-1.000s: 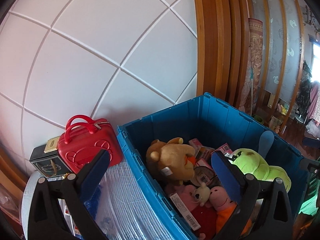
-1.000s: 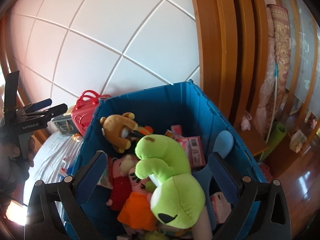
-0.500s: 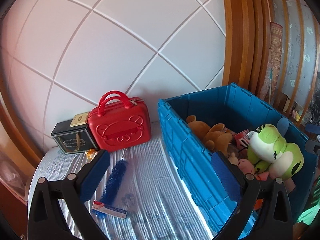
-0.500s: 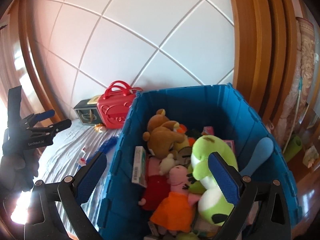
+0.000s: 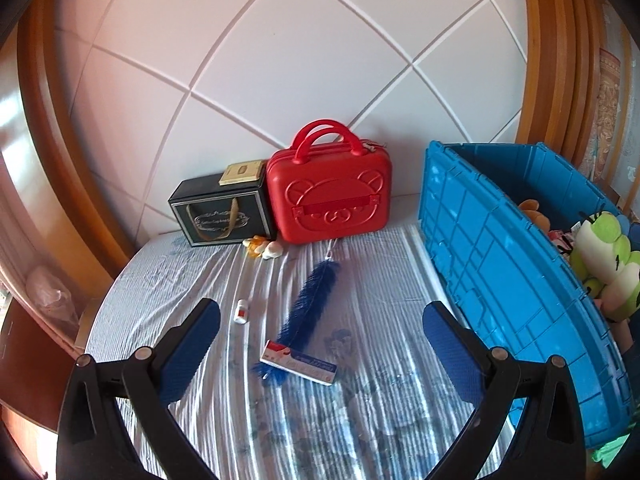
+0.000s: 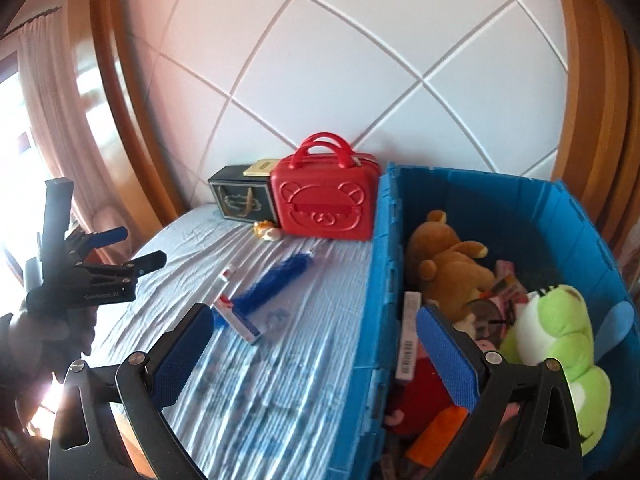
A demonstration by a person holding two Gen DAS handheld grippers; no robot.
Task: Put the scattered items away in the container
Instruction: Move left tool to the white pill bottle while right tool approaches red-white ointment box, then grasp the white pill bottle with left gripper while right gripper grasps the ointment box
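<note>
The blue brush [image 5: 310, 312] lies on the striped sheet [image 5: 360, 420], ahead of and between my left gripper's [image 5: 320, 340] wide, empty fingers; a flat box [image 5: 298, 367] rests across its near end, a small bottle [image 5: 241, 312] just left. The blue crate [image 6: 380, 280], full of plush toys, sits under my right gripper [image 6: 316, 354], also spread wide, empty.
</note>
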